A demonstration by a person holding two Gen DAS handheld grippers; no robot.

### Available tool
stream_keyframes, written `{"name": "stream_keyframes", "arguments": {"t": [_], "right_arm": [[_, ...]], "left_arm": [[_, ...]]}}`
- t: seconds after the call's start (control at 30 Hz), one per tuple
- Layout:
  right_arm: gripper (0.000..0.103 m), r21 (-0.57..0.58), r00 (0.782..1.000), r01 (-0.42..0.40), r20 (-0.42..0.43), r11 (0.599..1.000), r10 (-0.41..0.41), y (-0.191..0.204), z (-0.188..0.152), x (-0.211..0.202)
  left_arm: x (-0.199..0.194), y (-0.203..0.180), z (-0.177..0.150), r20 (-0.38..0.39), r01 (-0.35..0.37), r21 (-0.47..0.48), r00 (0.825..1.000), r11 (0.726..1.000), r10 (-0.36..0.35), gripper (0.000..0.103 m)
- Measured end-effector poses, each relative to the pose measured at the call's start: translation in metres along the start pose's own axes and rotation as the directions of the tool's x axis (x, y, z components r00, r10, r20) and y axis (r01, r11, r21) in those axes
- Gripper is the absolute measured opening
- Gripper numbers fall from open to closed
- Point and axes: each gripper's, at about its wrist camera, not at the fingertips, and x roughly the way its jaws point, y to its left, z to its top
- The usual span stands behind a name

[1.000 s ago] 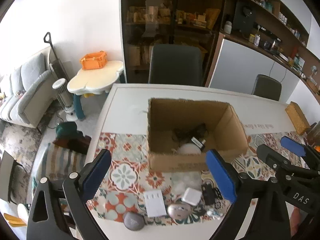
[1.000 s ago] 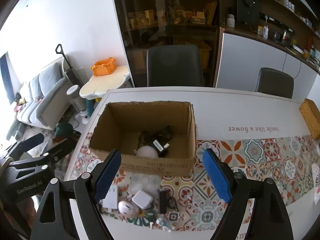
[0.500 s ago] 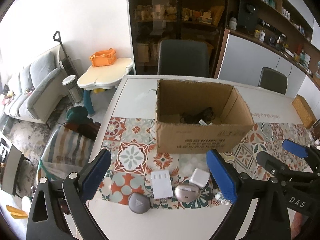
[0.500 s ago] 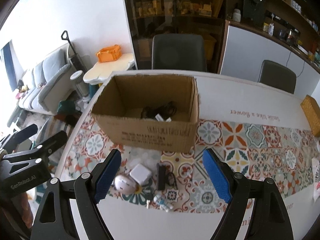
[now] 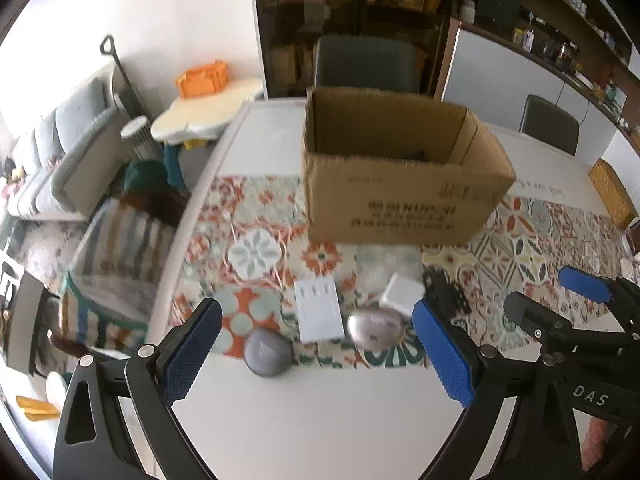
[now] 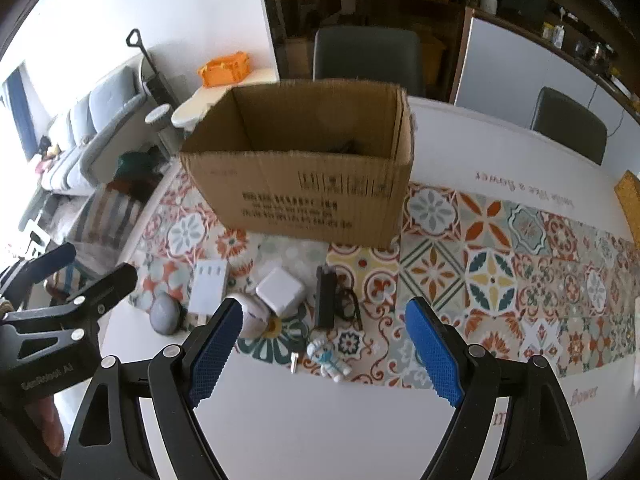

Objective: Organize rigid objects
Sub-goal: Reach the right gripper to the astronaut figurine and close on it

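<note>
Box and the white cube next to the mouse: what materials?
Box: corrugated cardboard, matte brown; fluted top edges and printed side show it. White cube: looks like smooth hard plastic with rounded corners, probably a charger; blur leaves the finish uncertain.

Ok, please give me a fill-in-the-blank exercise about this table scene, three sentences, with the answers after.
1. Both the left gripper and the right gripper are ____ and hold nothing.
2. The small objects lie in front of the ____ box.
3. The white power strip lies between the round grey object and the ____ mouse.

Answers: open; cardboard; silver
</note>
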Motion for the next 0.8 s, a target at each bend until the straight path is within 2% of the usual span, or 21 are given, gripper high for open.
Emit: {"name": "stream_keyframes", "arguments": {"t": [0.53,0.8], "right_arm": [[0.081,-0.008,0.989,-0.032,-0.148,0.999,0.030,-0.007,-0.032,0.050],[0.078,-0.013,0.971,-0.057,-0.234,0.998,0.052,-0.013,-0.046,0.082]], "left_arm": [[0.044,-0.013,-0.037,-0.154,-0.008,0.057,0.988,0.998,0.016,0.098],[0.070,-0.020,-0.049,-0.218,-0.012,0.072,0.976,0.997,0.027,0.098]]}}
